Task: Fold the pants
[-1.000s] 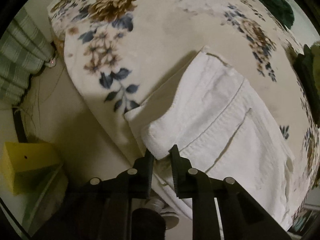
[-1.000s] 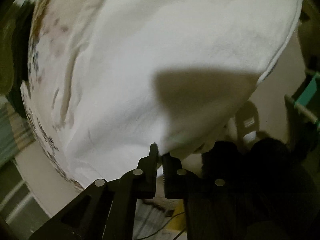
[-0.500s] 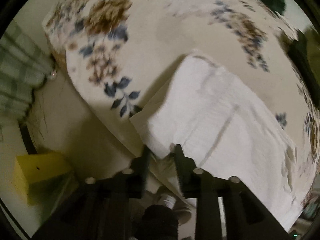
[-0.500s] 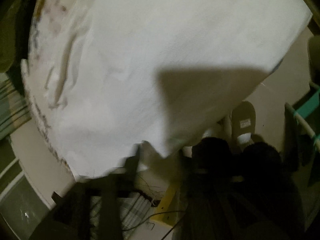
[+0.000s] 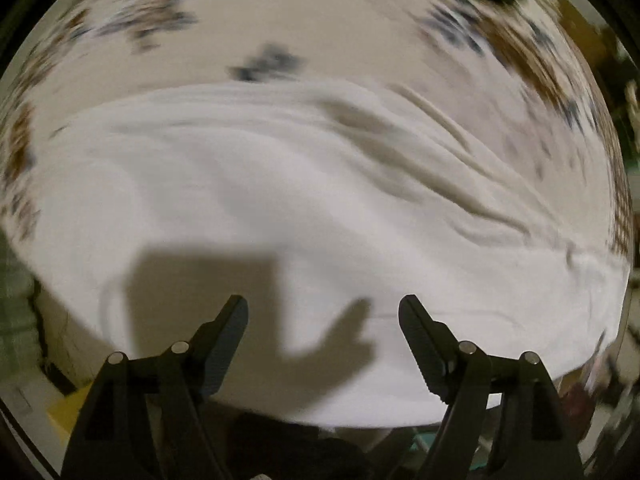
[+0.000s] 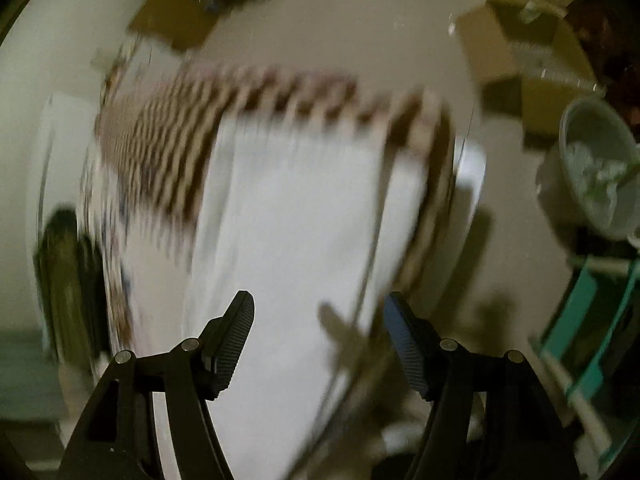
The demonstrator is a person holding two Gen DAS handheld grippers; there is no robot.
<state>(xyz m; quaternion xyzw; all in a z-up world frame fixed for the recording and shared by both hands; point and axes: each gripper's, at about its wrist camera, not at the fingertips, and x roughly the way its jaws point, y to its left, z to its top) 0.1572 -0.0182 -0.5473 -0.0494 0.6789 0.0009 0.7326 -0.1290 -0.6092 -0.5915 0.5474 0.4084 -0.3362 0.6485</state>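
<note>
The white pants (image 5: 280, 208) lie spread on a floral-covered bed (image 5: 320, 28), wrinkled toward the right. My left gripper (image 5: 323, 312) is open and empty, hovering over the pants' near edge. In the right wrist view the pants (image 6: 296, 208) show as a blurred white strip running away from me. My right gripper (image 6: 319, 308) is open and empty above the pants' near end. Both views are motion-blurred.
A checkered cover (image 6: 168, 120) lies at the bed's far end. Cardboard boxes (image 6: 516, 52) stand on the floor beyond. A pale bin (image 6: 592, 168) and a teal rack (image 6: 592, 320) are at the right. A yellow object (image 5: 68, 412) sits low left.
Both grippers were shut on the pants' edge one second ago; both have let go and now stand wide open. Both cameras have swung to new angles over the pants.
</note>
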